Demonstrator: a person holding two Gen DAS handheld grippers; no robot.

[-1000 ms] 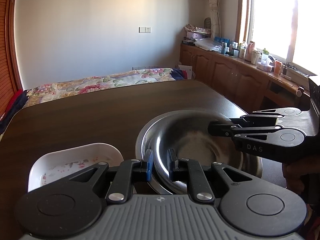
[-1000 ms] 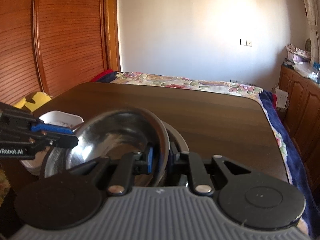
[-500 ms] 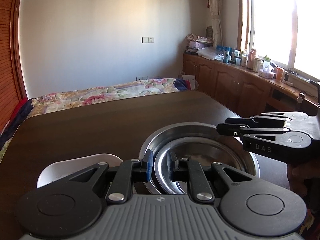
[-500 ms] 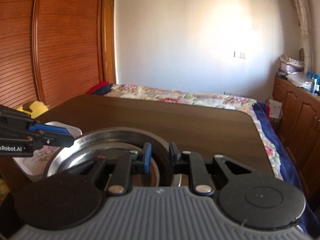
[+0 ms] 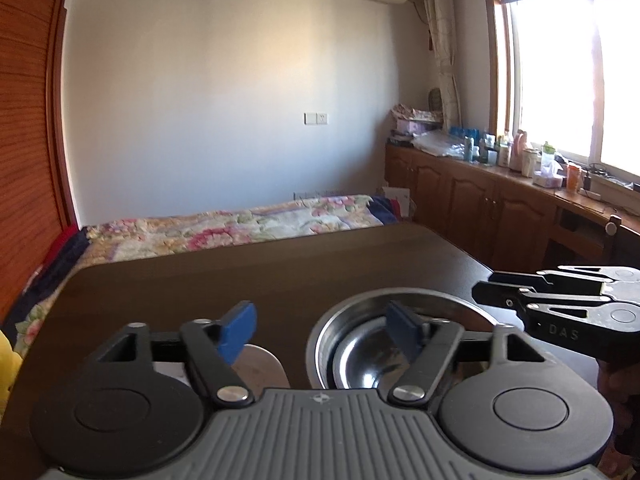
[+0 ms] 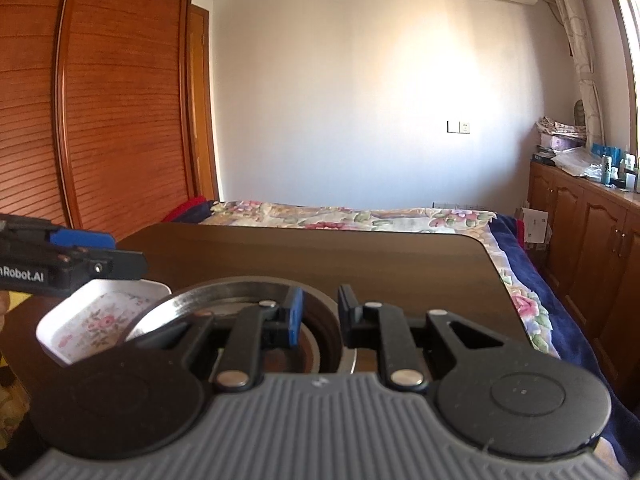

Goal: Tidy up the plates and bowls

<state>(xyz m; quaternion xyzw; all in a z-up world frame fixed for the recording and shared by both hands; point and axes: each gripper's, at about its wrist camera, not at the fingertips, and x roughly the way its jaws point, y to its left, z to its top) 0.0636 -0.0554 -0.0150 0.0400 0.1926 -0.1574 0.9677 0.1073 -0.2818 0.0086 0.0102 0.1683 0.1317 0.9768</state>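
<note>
Left wrist view, my left gripper (image 5: 322, 330) opening wide, nothing between its blue pads, steel bowls (image 5: 360, 360) nested on the table (image 5: 280, 276) just ahead, white dish (image 6: 96, 320) left of them, my right gripper (image 6: 318, 314) easing apart, seemingly straddling the bowl rim without pressing.

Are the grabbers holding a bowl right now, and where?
No. The left gripper is opening, nothing between its pads. The right gripper is opening too, off the rim of the nested metal bowls.
</note>
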